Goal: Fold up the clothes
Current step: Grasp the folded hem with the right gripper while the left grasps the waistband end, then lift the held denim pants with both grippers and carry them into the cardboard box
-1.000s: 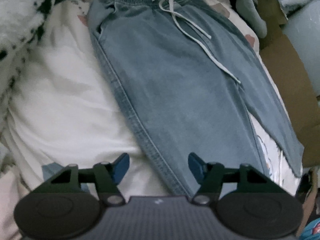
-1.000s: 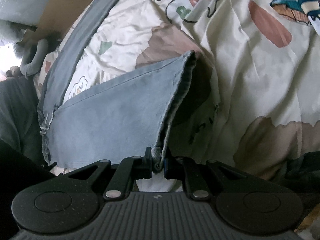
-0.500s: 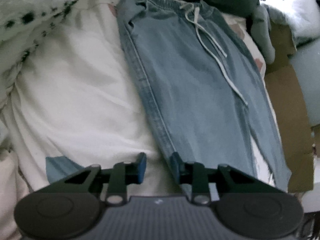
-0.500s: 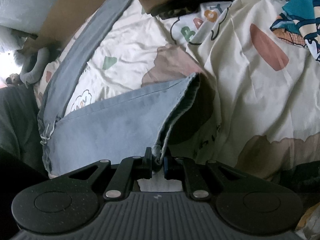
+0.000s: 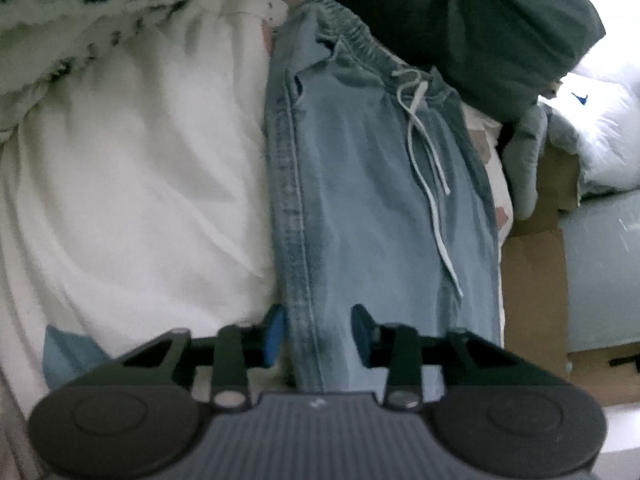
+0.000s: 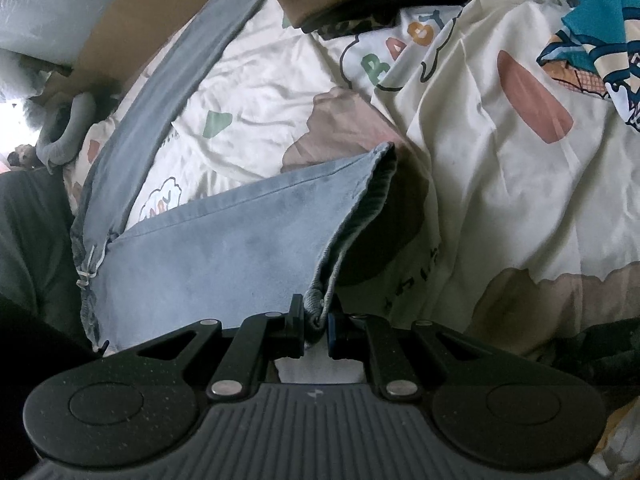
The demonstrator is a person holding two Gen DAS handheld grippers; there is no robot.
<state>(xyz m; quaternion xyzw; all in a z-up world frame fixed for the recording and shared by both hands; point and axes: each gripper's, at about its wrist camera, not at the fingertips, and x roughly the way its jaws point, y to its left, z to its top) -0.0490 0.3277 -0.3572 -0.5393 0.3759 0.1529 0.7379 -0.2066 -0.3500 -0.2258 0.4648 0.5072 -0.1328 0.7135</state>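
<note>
Right gripper (image 6: 316, 322) clamped on the jeans (image 5: 372, 208) hem; left gripper (image 5: 318, 334) opening, straddling the jeans' side seam, pads not pressing it

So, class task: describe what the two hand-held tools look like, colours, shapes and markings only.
Both look alike. The left tool has a grey ribbed body with a small white mark, two round black discs, black linkage arms with silver rivets, and blue pads. The right tool matches; one blue pad shows.
</note>
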